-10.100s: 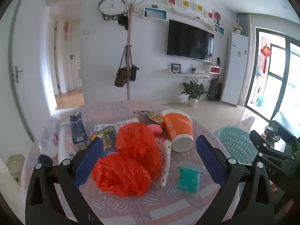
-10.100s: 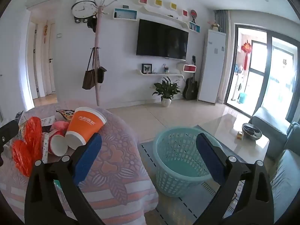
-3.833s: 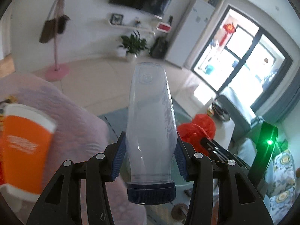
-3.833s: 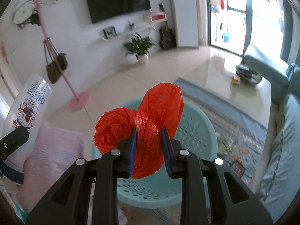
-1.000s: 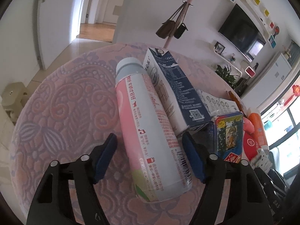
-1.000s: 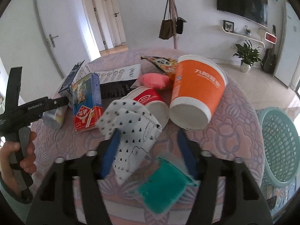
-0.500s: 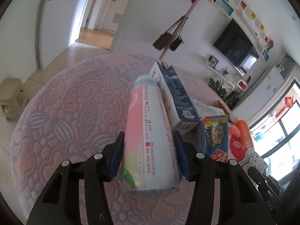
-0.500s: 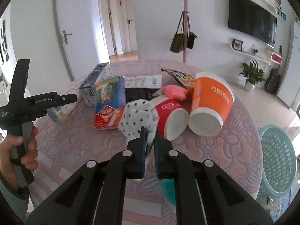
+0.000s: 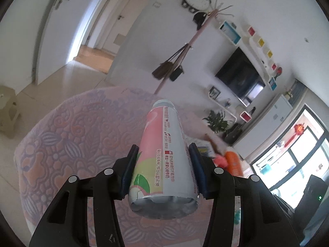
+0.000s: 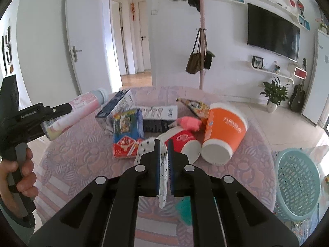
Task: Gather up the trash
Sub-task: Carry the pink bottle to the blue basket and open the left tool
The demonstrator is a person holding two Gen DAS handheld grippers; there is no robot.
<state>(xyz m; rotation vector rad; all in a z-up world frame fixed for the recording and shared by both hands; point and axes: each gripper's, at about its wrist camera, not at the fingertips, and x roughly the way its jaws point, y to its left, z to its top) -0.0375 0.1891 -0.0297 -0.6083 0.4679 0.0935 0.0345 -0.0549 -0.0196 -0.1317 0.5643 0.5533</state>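
Right wrist: right gripper (image 10: pixel 163 160) clamps the dotted wrapper (image 10: pixel 162 177); left gripper (image 9: pixel 162 170) grips the pink bottle (image 9: pixel 164 156). Carry both level to the basket (image 10: pixel 298 185), release over its centre.

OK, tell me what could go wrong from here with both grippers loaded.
The left gripper grips the pink bottle near its base, so the long body could tip out.

The right gripper pinches only a thin fold of the dotted wrapper; it may slip before reaching the basket.
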